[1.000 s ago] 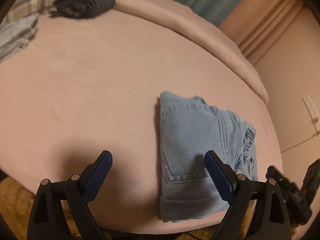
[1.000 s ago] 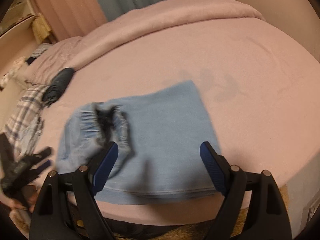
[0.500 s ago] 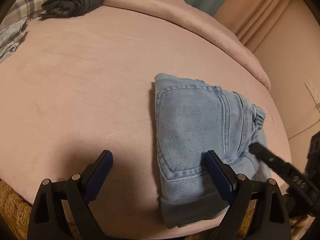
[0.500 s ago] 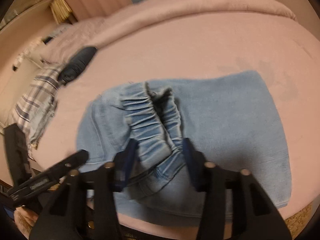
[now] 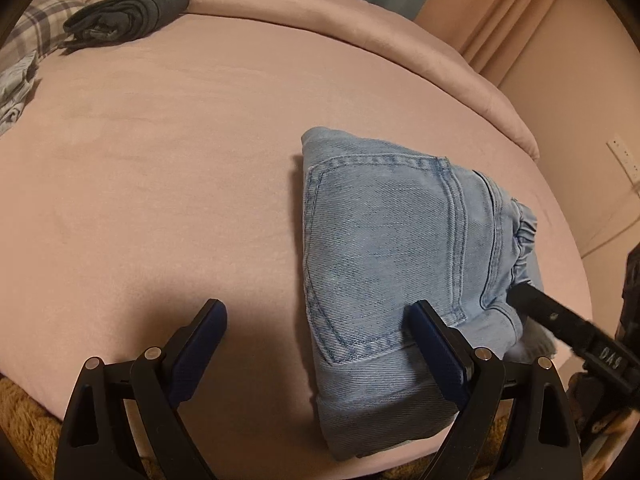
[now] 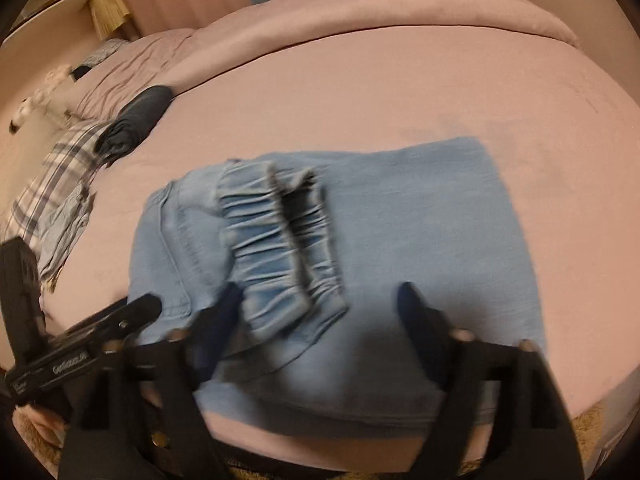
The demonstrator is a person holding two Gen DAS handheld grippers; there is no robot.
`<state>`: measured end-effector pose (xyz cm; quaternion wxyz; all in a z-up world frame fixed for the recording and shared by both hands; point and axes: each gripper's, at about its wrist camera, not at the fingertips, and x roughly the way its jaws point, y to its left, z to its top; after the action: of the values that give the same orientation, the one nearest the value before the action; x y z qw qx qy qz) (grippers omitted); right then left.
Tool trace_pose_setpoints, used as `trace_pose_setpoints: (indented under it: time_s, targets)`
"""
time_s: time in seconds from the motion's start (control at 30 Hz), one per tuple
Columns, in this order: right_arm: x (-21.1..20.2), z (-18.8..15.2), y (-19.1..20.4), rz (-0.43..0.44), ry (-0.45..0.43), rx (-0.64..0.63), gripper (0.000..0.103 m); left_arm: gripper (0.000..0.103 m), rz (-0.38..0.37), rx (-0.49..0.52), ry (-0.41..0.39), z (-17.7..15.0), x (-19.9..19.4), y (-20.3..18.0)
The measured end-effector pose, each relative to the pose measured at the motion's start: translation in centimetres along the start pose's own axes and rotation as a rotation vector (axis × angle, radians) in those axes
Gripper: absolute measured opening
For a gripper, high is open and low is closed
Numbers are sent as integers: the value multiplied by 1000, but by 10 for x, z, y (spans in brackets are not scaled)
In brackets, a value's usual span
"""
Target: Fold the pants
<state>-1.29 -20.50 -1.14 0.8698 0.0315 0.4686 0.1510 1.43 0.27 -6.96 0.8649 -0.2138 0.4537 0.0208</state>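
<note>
Folded light-blue jeans (image 5: 392, 248) lie on the pink bed (image 5: 160, 184) near its front edge, back pocket up and elastic waistband (image 6: 280, 248) at one end. My left gripper (image 5: 320, 344) is open, its right finger over the jeans' near corner and its left finger over bare sheet. My right gripper (image 6: 320, 312) is open above the waistband end, blurred by motion; it also shows in the left wrist view (image 5: 560, 320) touching the jeans' edge. The left gripper also shows in the right wrist view (image 6: 92, 340).
A folded dark garment (image 5: 128, 12) lies at the far side of the bed, also seen in the right wrist view (image 6: 136, 124). Plaid and light-blue clothes (image 6: 56, 200) lie next to it. A rolled pink duvet (image 5: 360, 32) runs along the back. A wall (image 5: 580, 120) is on the right.
My right gripper was closed on the waistband half a second ago and has now opened wide. Both grippers have moved closer to the jeans over the last second.
</note>
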Motion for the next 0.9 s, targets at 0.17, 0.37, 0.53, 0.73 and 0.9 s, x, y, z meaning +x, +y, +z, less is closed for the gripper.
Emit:
trace_pose_setpoints:
  time_s: [0.17, 0.37, 0.53, 0.73, 0.9]
  targets:
    - [25, 9, -17, 253, 104, 94, 82, 93, 7, -2, -1, 1, 0, -1]
    - [29, 13, -2, 281, 84, 74, 47, 93, -20, -30, -21, 3, -6, 2]
    - [8, 18, 9, 292, 7, 90, 29, 93, -140, -122, -99, 10, -36, 12]
    - [-68, 38, 2, 266, -223, 94, 28, 93, -198, -124, -170, 25, -65, 3]
    - [-92, 29, -45, 53, -312, 156, 28, 93, -147, -78, -124, 28, -51, -13]
